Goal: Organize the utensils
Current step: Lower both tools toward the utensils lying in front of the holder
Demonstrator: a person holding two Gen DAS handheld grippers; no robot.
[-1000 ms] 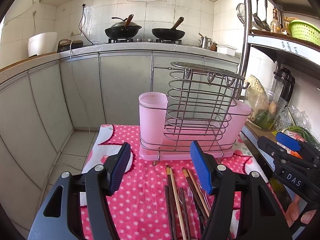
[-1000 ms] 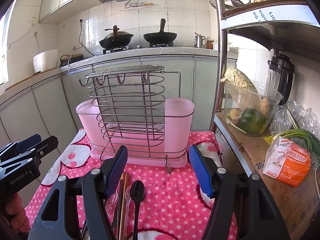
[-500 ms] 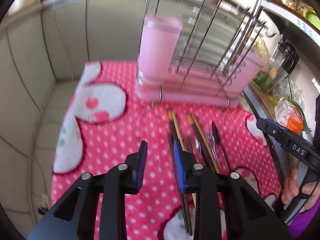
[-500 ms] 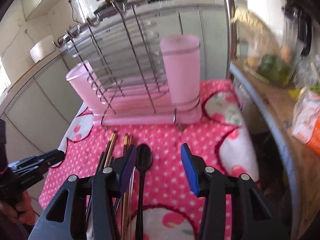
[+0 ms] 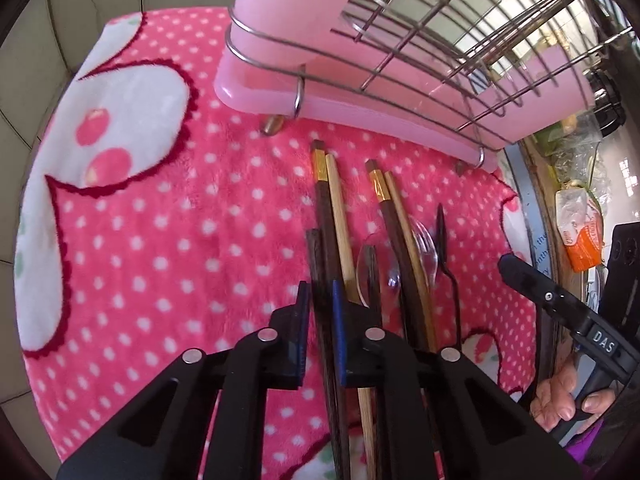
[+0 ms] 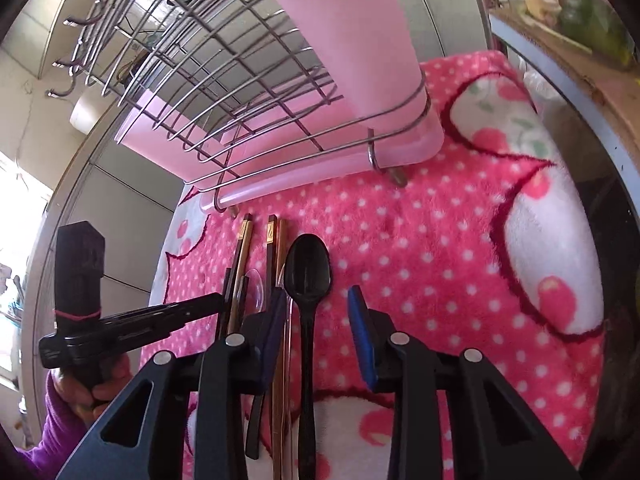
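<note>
Several chopsticks, clear spoons and a black spoon lie side by side on a pink dotted cloth [image 5: 180, 240]. My left gripper [image 5: 320, 314] points down at them. Its jaws are closing with a dark chopstick [image 5: 318, 264] in the narrow gap, and the pads are not visibly pressing on it. A pale chopstick [image 5: 338, 208] lies just right of it. My right gripper [image 6: 318, 320] straddles the handle of the black spoon [image 6: 308, 276]. Its jaws are closing too, with clear gaps on both sides. Behind the utensils stands a wire rack [image 5: 420, 64] with a pink cup [image 5: 288, 12] at each end.
The rack's pink drip tray [image 5: 256, 96] sits close behind the utensil tips. A shelf edge [image 6: 560, 80] with green vegetables [image 6: 592, 20] runs along the cloth's right side. Grey cabinet doors [image 5: 40, 20] lie beyond its left side. A hand [image 5: 560, 400] holds the right gripper's handle.
Both grippers tipped downward and dropped onto the row of utensils. Both pairs of jaws narrowed, the left around the dark chopstick, the right around the black spoon's handle.
</note>
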